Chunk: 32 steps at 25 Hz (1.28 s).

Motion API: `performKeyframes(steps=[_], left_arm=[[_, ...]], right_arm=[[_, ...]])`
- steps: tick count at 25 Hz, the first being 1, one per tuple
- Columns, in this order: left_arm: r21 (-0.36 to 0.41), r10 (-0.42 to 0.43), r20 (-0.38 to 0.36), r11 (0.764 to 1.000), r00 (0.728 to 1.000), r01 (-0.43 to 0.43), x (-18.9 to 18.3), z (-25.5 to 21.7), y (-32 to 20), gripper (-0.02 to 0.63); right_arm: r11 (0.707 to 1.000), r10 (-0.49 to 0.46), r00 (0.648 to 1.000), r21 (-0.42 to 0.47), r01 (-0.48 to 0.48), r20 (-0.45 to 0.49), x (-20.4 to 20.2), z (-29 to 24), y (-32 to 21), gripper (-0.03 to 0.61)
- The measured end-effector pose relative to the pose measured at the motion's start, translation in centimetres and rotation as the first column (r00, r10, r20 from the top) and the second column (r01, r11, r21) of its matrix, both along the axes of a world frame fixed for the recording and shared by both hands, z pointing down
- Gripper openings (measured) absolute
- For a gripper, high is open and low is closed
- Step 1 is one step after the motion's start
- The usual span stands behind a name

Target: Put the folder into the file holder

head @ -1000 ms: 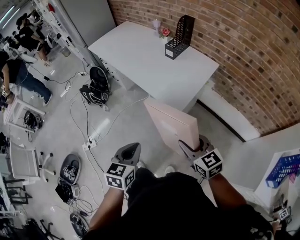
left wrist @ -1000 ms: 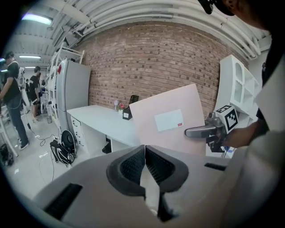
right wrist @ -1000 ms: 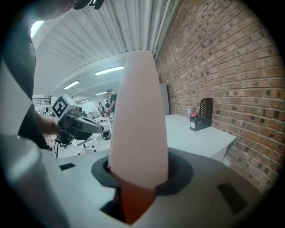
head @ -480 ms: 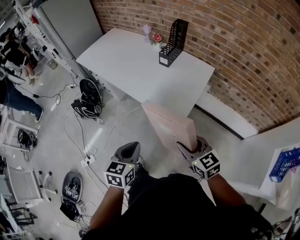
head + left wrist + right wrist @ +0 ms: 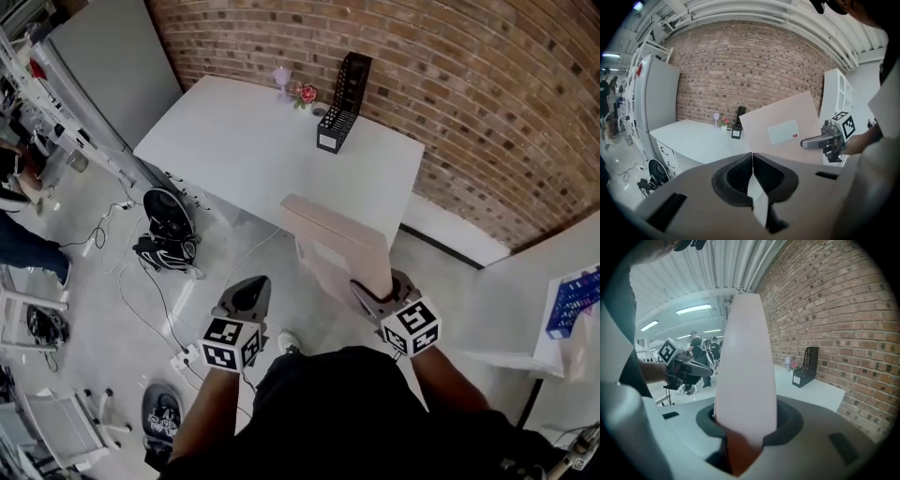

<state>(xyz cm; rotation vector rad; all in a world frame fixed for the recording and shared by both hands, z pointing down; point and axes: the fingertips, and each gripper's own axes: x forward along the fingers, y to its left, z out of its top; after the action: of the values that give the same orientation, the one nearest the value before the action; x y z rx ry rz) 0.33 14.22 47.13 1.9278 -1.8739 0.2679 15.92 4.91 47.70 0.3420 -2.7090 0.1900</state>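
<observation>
A pale pink folder (image 5: pixel 339 247) stands upright in the air, and my right gripper (image 5: pixel 373 296) is shut on its near lower edge. In the right gripper view the folder (image 5: pixel 745 376) rises straight out from between the jaws. The left gripper view shows the folder (image 5: pixel 785 133) from its flat side, with a white label on it. My left gripper (image 5: pixel 247 296) hangs to the left of the folder, shut and holding nothing. The black mesh file holder (image 5: pixel 341 89) stands empty at the far side of the white table (image 5: pixel 253 155), against the brick wall.
A small glass (image 5: pixel 282 79) and a pink flower (image 5: pixel 306 94) stand left of the file holder. Cables and dark round equipment (image 5: pixel 169 220) lie on the floor to the left of the table. A blue basket (image 5: pixel 570 300) sits on a white shelf at the right.
The table and file holder have drawn closer and more central in the head view. Both grippers keep their places, the folder still in the right one.
</observation>
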Motion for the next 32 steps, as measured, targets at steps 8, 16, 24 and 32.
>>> performKeyframes(steps=[8, 16, 24, 32], left_arm=[[0.010, 0.066, -0.002, 0.998, 0.998, -0.066, -6.8, 0.4, 0.1, 0.006], [-0.020, 0.085, -0.055, 0.996, 0.995, -0.086, -9.8, 2.0, 1.0, 0.006], [-0.028, 0.060, -0.045, 0.998, 0.997, -0.061, -12.3, 2.9, 1.5, 0.005], [-0.061, 0.053, -0.031, 0.997, 0.998, -0.055, -15.5, 3.6, -1.6, 0.005]], right_arm=[[0.995, 0.099, 0.995, 0.012, -0.099, 0.007, -5.1, -0.3, 1.1, 0.169], [0.983, 0.183, 0.983, -0.025, -0.183, -0.020, -6.8, -0.2, 0.3, 0.169], [0.976, 0.203, 0.979, -0.078, -0.203, -0.006, -9.9, 1.1, -1.4, 0.169], [0.981, 0.180, 0.984, -0.076, -0.177, 0.022, -13.9, 1.1, -4.8, 0.169]])
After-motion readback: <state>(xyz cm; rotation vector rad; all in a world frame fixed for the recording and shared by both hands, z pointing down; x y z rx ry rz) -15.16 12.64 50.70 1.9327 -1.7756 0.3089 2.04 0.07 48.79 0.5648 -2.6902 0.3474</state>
